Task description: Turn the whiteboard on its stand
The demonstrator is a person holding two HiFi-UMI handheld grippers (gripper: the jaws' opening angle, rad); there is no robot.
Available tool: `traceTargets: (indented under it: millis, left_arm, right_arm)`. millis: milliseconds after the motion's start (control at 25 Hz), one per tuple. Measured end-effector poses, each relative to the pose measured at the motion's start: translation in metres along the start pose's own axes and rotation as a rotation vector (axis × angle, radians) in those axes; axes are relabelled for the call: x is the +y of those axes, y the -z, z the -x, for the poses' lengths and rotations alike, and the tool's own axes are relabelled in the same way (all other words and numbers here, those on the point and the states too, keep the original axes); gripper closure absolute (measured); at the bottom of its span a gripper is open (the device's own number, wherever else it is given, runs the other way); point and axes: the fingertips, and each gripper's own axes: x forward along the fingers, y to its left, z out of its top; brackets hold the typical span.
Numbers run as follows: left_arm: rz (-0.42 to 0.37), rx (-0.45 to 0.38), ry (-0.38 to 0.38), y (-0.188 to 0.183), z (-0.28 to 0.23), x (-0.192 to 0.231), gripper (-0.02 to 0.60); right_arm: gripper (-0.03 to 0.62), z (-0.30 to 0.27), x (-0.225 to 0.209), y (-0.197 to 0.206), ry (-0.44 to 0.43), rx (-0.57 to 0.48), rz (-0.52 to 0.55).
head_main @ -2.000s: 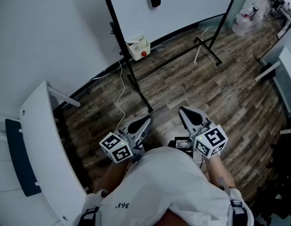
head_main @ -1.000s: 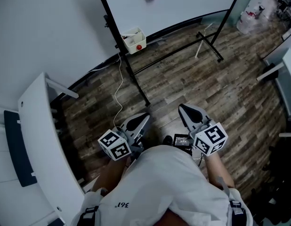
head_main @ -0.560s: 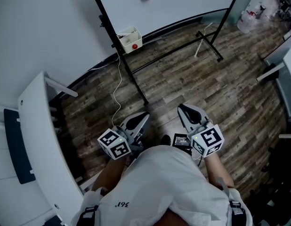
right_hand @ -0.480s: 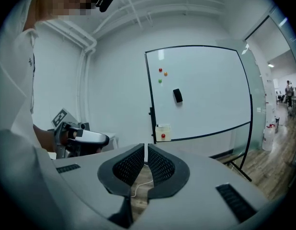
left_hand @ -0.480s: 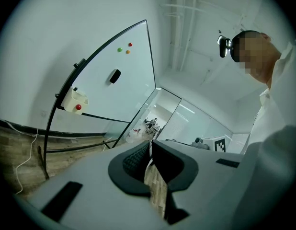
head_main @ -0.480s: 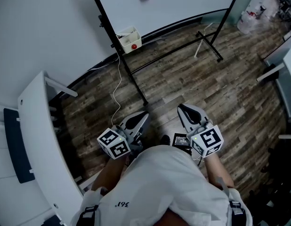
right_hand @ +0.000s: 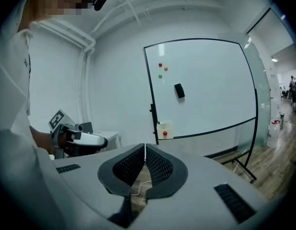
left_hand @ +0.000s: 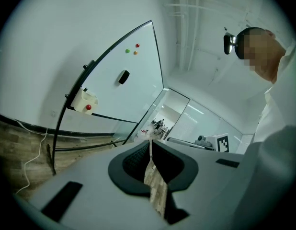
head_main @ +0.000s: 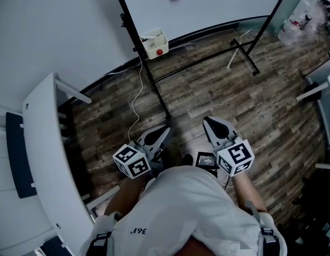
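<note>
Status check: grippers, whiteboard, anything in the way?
Left gripper and right gripper shut, empty. Whiteboard on its stand, untouched, well ahead. Only wood floor between.

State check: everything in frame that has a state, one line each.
whiteboard: upright on its stand, facing the grippers, untouched
eraser: stuck on the whiteboard
magnets: three, stuck near the whiteboard's upper left
box with red button: hanging on the stand's left post
cable: trailing loose across the floor
left gripper: shut, empty
right gripper: shut, empty
</note>
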Motion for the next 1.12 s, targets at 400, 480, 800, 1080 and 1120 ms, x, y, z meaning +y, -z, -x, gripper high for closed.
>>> traceTargets:
  millis: [400, 480, 800, 1080, 1120]
  left_arm:
    - [0.001, 0.006, -0.02, -0.052, -0.016, 0.084, 0.561]
    - [0.005, 0.014, -0.005, -0.067, -0.023, 0.099, 0.561]
    - [-0.009, 0.026, 0.035, -0.133, -0.034, 0.166, 0.561]
    - [-0.013, 0.023, 0.066, -0.174, -0.027, 0.215, 0.561]
    - [-0.014, 0.023, 0.073, -0.177, -0.028, 0.22, 0.561]
  right_arm:
    - [0.566, -0.083, -0.011, -0.022, 0.016, -0.004, -0.019]
    - [0.566, -0.102, -0.016, -0.03, 0.031, -0.005, -0.022]
    - [0.566, -0.182, -0.028, -0.068, 0.092, -0.031, -0.051]
    - [0.566, -0.246, -0.022, -0.09, 0.126, -0.045, -0.052]
    - [0.566, -0.252, -0.022, -0.091, 0.131, -0.045, -0.053]
